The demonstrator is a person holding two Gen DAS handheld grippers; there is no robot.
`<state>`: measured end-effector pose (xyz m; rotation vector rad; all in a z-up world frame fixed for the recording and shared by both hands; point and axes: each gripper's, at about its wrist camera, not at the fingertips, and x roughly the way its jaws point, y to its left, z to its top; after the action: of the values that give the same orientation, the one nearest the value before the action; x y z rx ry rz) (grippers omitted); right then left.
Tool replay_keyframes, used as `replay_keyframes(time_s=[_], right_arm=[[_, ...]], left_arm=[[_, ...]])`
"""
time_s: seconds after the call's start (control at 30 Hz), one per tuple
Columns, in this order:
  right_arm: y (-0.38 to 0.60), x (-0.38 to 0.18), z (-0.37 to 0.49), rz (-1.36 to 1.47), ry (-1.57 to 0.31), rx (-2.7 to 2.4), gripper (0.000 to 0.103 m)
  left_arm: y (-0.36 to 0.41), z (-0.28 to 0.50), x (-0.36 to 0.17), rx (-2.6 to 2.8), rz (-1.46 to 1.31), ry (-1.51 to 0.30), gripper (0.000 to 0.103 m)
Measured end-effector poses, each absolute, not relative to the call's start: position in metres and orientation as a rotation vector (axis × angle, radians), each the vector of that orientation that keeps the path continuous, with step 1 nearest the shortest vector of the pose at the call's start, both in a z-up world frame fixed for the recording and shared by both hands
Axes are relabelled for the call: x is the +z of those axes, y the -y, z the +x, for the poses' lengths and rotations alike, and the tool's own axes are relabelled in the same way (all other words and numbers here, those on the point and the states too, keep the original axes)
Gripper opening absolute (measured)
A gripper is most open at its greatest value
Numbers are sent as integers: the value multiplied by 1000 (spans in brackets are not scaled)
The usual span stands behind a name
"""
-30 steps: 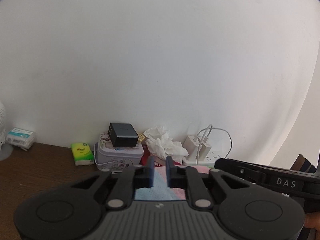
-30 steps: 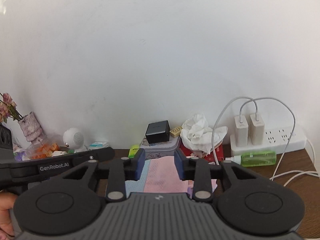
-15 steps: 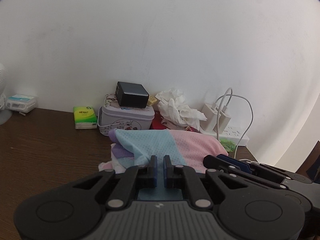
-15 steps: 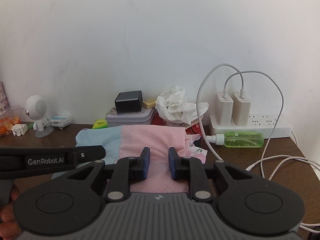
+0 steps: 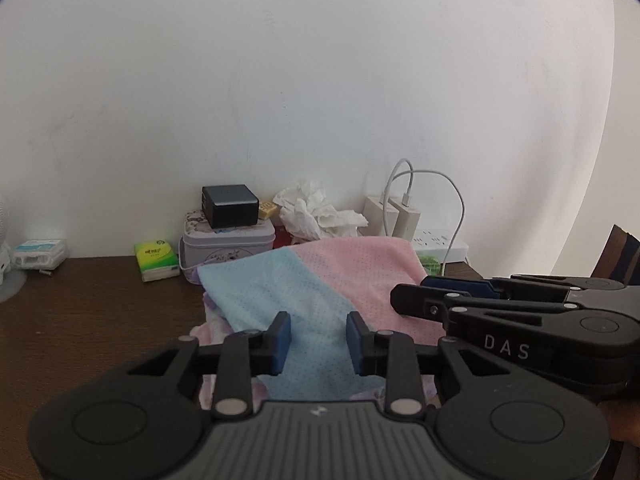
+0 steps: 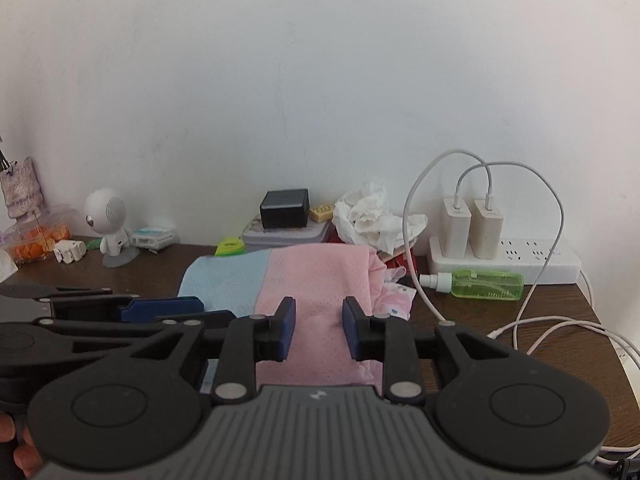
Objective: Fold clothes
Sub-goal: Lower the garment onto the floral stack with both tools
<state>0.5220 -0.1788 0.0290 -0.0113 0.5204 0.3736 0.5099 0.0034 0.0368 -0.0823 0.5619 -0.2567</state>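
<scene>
Count: 2 white square chargers (image 6: 456, 227) at 3 o'clock, 1 green plastic spray bottle (image 6: 486, 285), 1 black cube adapter (image 6: 285, 208), 1 lilac tin (image 5: 229, 243).

Both tools sit side by side, pointing toward the far wall. The left tool (image 5: 319, 338) has its jaws spread apart; the right tool (image 6: 319, 328) likewise stands parted, gripping nothing.

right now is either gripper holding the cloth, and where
Nothing is held: the left gripper and right gripper are both open over the pink-and-blue cloth.
</scene>
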Motion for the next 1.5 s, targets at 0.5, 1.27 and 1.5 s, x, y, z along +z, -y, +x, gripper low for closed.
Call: replay_keyframes(time_s=[0.5,1.27,1.5], right_arm=[[190,84,547,70,-451,433,29],[193,13,606,125,-663,404,23],[194,47,595,137,-618,417,57]], left_arm=[[-3,504,60,-299,-56,-465,20],[27,511,26,-339,44,-525,9],[17,494,46,-284,31,-478,58]])
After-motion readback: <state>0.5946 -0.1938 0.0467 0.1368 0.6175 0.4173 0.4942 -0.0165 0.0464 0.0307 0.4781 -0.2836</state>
